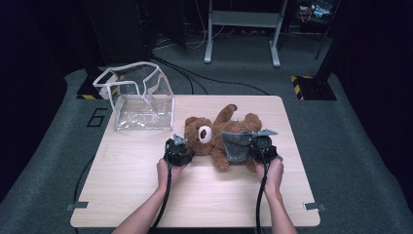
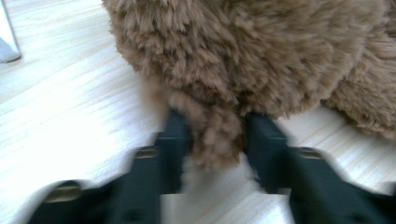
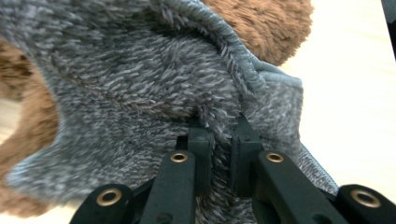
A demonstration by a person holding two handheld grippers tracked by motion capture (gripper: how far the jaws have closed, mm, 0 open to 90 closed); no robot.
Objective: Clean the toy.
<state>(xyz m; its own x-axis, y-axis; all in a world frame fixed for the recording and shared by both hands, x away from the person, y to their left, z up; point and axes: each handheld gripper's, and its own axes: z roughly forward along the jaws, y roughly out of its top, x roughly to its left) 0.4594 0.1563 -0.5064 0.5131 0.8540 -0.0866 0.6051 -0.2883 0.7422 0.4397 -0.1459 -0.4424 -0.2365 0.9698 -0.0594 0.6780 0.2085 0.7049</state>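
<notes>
Light falls from overhead onto the pale table and leaves the floor and room around it almost black — a bright island in a dim high view. That view is soft and low in detail. In the left gripper view the wood glares nearly white and the black jaws smear with motion blur. The right gripper view is sharper at centre — its far edges go soft.
</notes>
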